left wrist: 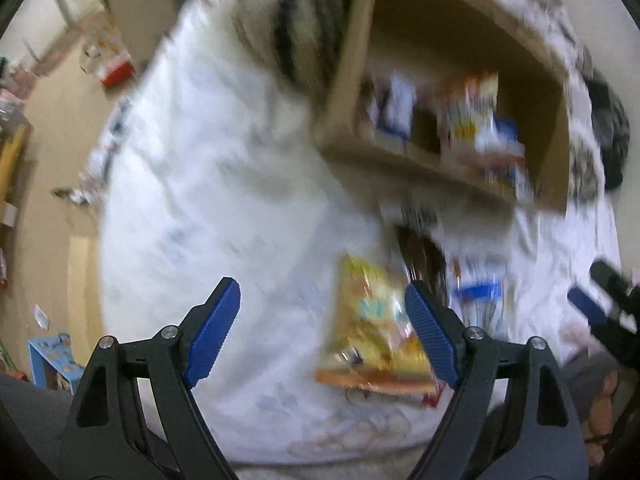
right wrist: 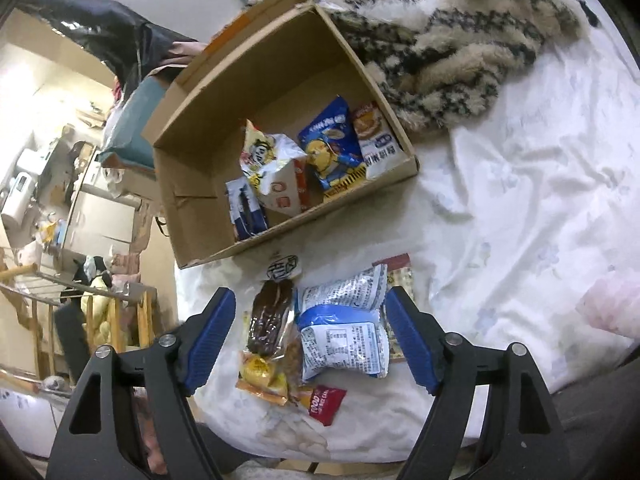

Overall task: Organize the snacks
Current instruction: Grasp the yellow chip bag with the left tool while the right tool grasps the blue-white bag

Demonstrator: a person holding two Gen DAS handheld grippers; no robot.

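Observation:
An open cardboard box [right wrist: 200, 184] lies on the white bedsheet with several snack packets in it, among them a blue packet [right wrist: 334, 148]. In front of it lie loose snacks: a white and blue packet [right wrist: 344, 336], a brown chocolate bar packet [right wrist: 268, 316], a yellow packet [right wrist: 260, 376] and a red packet [right wrist: 326, 404]. My right gripper [right wrist: 310, 332] is open just above this pile. My left gripper [left wrist: 324, 332] is open and empty; its view is blurred and shows the box [left wrist: 420, 164] and a yellow packet [left wrist: 376, 336] by its right finger.
A furry patterned blanket [right wrist: 452, 40] lies behind the box. The bed edge drops off on the left to a cluttered room with a wooden rack [right wrist: 80, 300]. The right gripper's tip [left wrist: 592, 308] shows at the right of the left wrist view.

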